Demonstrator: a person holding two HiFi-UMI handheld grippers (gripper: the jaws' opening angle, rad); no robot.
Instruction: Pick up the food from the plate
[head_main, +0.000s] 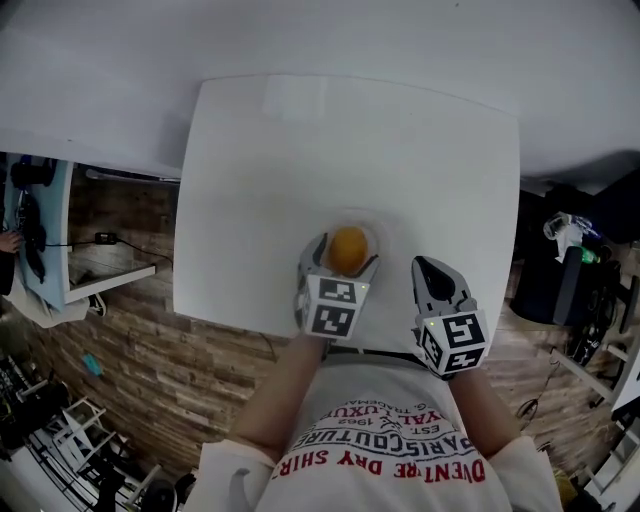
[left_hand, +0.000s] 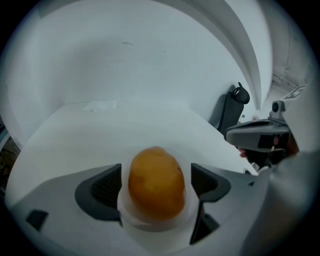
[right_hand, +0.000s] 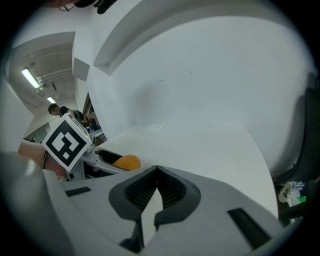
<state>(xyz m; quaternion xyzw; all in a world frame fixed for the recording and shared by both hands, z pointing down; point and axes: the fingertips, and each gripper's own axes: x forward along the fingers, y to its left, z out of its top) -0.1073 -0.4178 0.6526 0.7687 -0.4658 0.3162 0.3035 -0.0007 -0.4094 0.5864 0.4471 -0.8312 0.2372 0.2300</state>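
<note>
An orange, egg-shaped piece of food (head_main: 347, 248) lies on a small white plate (head_main: 373, 222) near the front edge of the white table (head_main: 350, 140). My left gripper (head_main: 345, 254) is open, its jaws on either side of the food (left_hand: 156, 182). A strip of the plate (left_hand: 155, 227) shows between each pad and the food. My right gripper (head_main: 428, 268) is shut and empty, over the table's front edge to the right of the plate. In the right gripper view its jaws (right_hand: 156, 170) meet, and the food (right_hand: 127, 161) shows at the left.
The table stands against a white wall. Wooden floor (head_main: 130, 280) lies to the left, with a desk and cables (head_main: 40, 240). A dark chair and clutter (head_main: 570, 270) stand to the right. My shirt (head_main: 390, 440) is close to the front edge.
</note>
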